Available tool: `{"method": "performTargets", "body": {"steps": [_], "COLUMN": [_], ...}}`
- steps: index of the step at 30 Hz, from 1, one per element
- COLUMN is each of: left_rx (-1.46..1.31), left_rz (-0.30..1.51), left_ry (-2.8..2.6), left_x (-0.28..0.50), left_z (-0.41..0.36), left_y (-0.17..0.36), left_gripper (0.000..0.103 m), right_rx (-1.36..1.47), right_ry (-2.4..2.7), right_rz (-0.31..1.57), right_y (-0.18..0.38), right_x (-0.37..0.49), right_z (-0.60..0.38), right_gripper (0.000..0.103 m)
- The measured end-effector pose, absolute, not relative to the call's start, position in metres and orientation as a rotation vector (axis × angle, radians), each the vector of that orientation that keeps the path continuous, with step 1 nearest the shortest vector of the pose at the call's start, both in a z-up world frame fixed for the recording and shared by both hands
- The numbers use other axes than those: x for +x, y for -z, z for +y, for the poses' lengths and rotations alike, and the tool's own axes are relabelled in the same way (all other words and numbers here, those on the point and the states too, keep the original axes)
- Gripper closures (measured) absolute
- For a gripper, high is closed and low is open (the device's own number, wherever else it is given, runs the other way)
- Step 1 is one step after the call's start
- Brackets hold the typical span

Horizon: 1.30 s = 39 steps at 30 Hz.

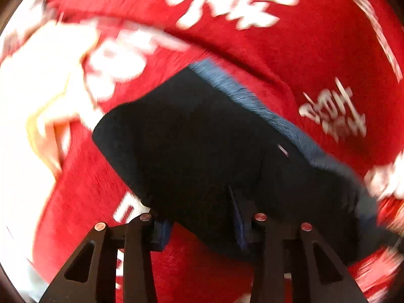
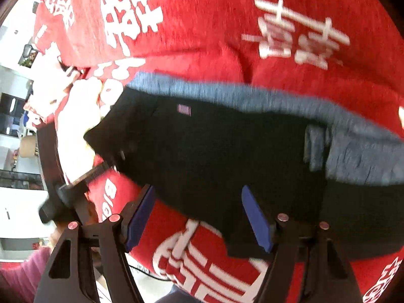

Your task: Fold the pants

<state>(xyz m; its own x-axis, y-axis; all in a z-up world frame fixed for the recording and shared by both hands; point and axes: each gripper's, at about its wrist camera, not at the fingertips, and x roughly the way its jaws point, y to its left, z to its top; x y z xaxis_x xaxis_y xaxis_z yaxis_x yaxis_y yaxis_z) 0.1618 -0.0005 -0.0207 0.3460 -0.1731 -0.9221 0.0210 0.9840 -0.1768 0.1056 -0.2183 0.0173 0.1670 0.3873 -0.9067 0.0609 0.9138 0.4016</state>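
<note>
On the red cloth [image 2: 202,38], pants [image 2: 214,151] folded compact, lying at 12 o'clock; left tool [image 1: 202,227] clamped on hem, right tool [image 2: 199,219] agape; final fold probably outstanding.

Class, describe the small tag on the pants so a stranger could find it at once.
Start at the red cloth with white characters. On it lie dark pants edged by a blue-grey band. The tag is a small pinkish rectangle just below that band, the only bright mark on the dark fabric.
</note>
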Motion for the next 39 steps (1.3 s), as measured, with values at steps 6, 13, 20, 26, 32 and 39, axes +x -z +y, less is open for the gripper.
{"method": "performTargets", "body": {"steps": [6, 13, 20, 26, 32, 39], "left_rx": [0.281, 0.406, 0.422, 0.425, 0.416, 0.307], "left_rz": [1.038, 1.004, 0.993, 0.996, 1.001, 0.966], "left_ry": [0.155, 0.166, 0.158, 0.16, 0.211, 0.277], "left_x": [0.136, 0.136, 0.133, 0.131, 0.127, 0.124], "left_z": [-0.049, -0.065, -0.065, -0.068, -0.075, -0.09], "left_y": [0.007, 0.009, 0.01, 0.01, 0.002, -0.037], "left_gripper": [0.064, 0.064, 0.064, 0.064, 0.064, 0.064], "right_rx": [0.437, 0.331, 0.022, -0.095, -0.014, 0.251], "right_ry": [-0.382, -0.621, -0.684, -0.621, -0.66, -0.693], "right_rz": [1.424, 1.543, 1.705, 1.842, 1.782, 1.635], "right_y": [-0.032, -0.035, -0.008, 0.031, 0.022, -0.01], "right_x": [0.17, 0.233, 0.252, 0.255, 0.25, 0.231], "right_z": [-0.205, -0.115, -0.029, -0.012, -0.04, -0.111], "right_gripper": [0.025, 0.023, 0.022, 0.025, 0.084, 0.085]}}
